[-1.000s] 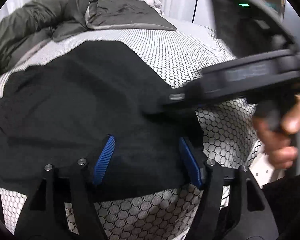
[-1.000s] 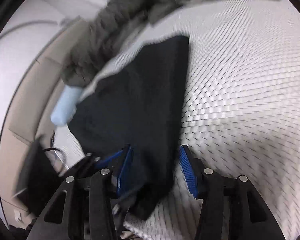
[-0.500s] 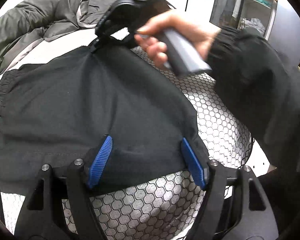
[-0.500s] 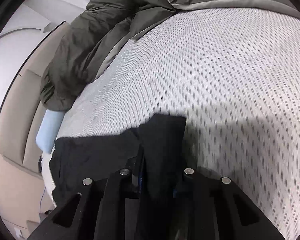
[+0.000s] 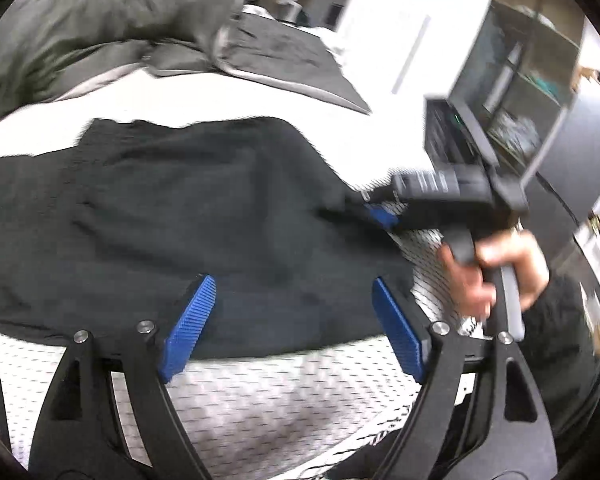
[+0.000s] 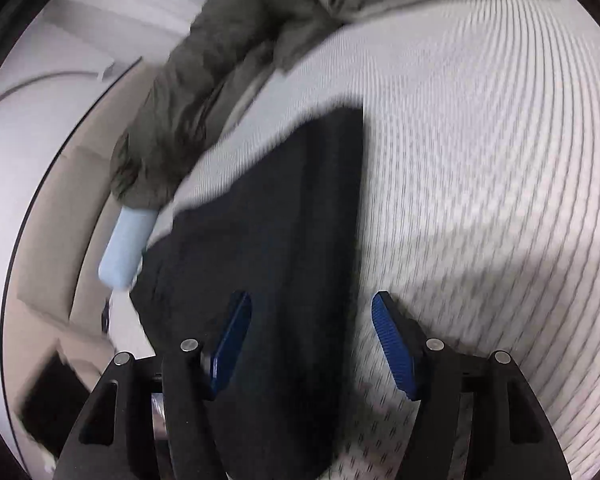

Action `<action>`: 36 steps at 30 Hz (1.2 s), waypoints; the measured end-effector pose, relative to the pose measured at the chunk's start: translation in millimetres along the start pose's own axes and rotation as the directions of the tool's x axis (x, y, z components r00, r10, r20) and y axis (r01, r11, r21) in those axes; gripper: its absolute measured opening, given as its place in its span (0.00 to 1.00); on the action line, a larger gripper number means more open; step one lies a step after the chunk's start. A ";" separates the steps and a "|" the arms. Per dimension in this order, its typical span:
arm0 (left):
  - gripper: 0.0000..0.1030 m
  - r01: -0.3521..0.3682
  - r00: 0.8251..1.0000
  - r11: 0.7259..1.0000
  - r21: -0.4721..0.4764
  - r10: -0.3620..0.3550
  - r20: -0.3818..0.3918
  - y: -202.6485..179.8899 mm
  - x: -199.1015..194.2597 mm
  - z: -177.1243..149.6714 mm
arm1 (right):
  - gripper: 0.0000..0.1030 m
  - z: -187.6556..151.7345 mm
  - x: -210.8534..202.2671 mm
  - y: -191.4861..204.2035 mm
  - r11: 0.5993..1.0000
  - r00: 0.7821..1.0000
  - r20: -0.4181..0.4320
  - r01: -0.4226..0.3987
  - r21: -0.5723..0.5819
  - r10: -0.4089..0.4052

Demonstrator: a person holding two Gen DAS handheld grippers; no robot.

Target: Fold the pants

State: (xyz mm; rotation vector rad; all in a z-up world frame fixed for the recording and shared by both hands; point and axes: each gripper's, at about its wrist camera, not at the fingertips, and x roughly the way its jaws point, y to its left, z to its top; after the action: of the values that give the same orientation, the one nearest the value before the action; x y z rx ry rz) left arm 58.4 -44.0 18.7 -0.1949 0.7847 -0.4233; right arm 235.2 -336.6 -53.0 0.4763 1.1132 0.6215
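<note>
black pants (image 5: 188, 216) flat on mattress (image 5: 284, 408) | left gripper (image 5: 296, 328) jaws opening, nothing gripped | right gripper (image 6: 312, 344) jaws opening, astride pants' edge

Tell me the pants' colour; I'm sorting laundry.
Black pants, plain with no pattern; clearest in the left wrist view.

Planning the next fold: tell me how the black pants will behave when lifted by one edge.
The black pants will probably be floppy: they lie flat and creased on the mattress. Likely light, since the cloth looks thin. A lifted edge would probably droop and trail, so two grips seem safer.
</note>
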 end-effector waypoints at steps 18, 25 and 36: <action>0.68 -0.194 0.980 0.955 -0.224 0.199 0.001 153.8 -24.3 33.0 | 0.57 24.2 -19.4 9.4 0.993 0.992 0.084 0.101 -0.064 -0.096; 0.43 -0.190 0.981 0.956 -0.224 0.175 -0.087 162.2 -10.8 20.0 | 0.32 -13.5 -17.7 0.7 0.987 0.988 0.039 0.149 -0.065 -0.146; 0.70 -0.305 0.952 0.935 -0.183 0.293 -0.089 143.7 -27.8 26.8 | 0.41 -27.0 -41.8 11.6 0.965 0.972 0.108 0.224 -0.136 -0.211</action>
State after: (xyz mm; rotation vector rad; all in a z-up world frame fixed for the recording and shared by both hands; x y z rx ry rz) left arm 102.6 97.7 8.6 -0.2413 0.9000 -0.0627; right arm 194.9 -354.9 -27.6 0.2478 1.0073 0.4798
